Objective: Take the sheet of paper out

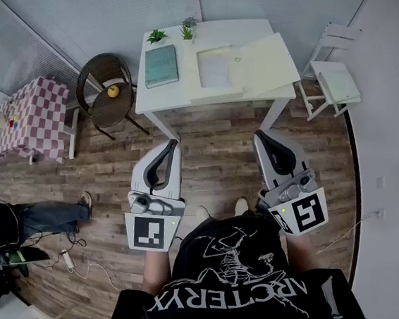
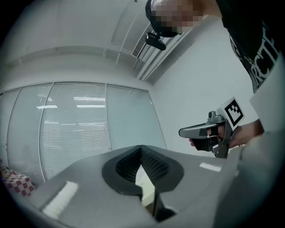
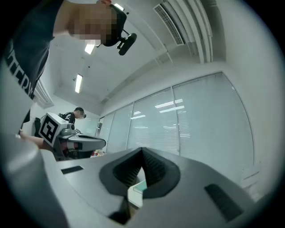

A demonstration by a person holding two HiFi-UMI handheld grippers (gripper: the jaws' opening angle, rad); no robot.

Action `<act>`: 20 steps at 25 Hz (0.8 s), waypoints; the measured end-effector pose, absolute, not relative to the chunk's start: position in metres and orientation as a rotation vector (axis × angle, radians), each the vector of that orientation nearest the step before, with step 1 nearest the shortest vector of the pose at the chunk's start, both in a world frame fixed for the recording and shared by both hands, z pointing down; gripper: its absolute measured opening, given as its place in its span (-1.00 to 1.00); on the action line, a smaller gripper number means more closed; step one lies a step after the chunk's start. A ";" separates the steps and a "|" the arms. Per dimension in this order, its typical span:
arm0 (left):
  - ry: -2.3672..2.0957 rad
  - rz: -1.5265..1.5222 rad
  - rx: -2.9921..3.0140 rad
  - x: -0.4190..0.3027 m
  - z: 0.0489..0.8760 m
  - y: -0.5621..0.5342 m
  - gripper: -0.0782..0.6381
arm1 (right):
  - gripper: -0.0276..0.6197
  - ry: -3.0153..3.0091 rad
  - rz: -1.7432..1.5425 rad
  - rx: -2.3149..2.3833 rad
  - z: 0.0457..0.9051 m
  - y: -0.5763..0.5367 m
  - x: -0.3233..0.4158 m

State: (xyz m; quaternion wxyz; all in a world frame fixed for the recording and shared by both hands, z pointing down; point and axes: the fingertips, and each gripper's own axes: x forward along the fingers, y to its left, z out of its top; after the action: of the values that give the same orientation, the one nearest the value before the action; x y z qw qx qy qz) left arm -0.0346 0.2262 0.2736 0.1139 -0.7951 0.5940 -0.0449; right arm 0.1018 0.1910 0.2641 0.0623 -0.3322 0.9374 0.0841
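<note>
A white sheet of paper point(image 1: 214, 70) lies in an open pale yellow folder point(image 1: 267, 60) on the white table point(image 1: 167, 97) at the far side of the room. Both grippers hang over the wooden floor, close to my body and well short of the table. The left gripper point(image 1: 171, 144) is shut with nothing in it; in its own view the left gripper point(image 2: 140, 149) has its tips meeting. The right gripper point(image 1: 262, 135) is shut and empty too, and in its own view the right gripper point(image 3: 142, 151) points slightly upward at the glass wall.
A green book point(image 1: 161, 65) and two small plants point(image 1: 156, 36) share the table. A round dark chair point(image 1: 112, 91) with a yellow object stands left of it, a white stool point(image 1: 339, 81) to the right. A checkered table point(image 1: 31, 113) and a seated person point(image 1: 37, 216) are at left.
</note>
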 end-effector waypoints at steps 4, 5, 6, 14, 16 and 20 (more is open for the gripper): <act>1.749 -0.171 -2.330 -0.031 0.279 0.215 -0.75 | -0.88 2.833 0.234 -1.020 0.268 0.178 0.106; 1.752 -0.174 -2.331 -0.029 0.281 0.213 -0.75 | -0.88 2.830 0.227 -1.021 0.269 0.175 0.108; 1.758 -0.176 -2.332 -0.026 0.282 0.210 -0.75 | -0.88 2.826 0.226 -1.022 0.269 0.172 0.112; 1.852 -0.159 -2.284 -0.011 0.283 0.183 -0.75 | -0.88 2.886 0.225 -0.911 0.280 0.150 0.133; 1.878 -0.164 -2.273 -0.010 0.288 0.174 -0.75 | -0.88 2.905 0.204 -0.902 0.286 0.137 0.136; 1.889 -0.186 -2.288 -0.011 0.300 0.149 -0.75 | -0.88 2.909 0.175 -0.913 0.295 0.109 0.135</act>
State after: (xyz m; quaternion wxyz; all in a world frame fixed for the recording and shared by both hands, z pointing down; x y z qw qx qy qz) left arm -0.0115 0.1494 0.3002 0.0845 -0.7669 0.6331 -0.0623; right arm 0.1351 0.1092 0.2945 0.0439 -0.2986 0.9517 0.0573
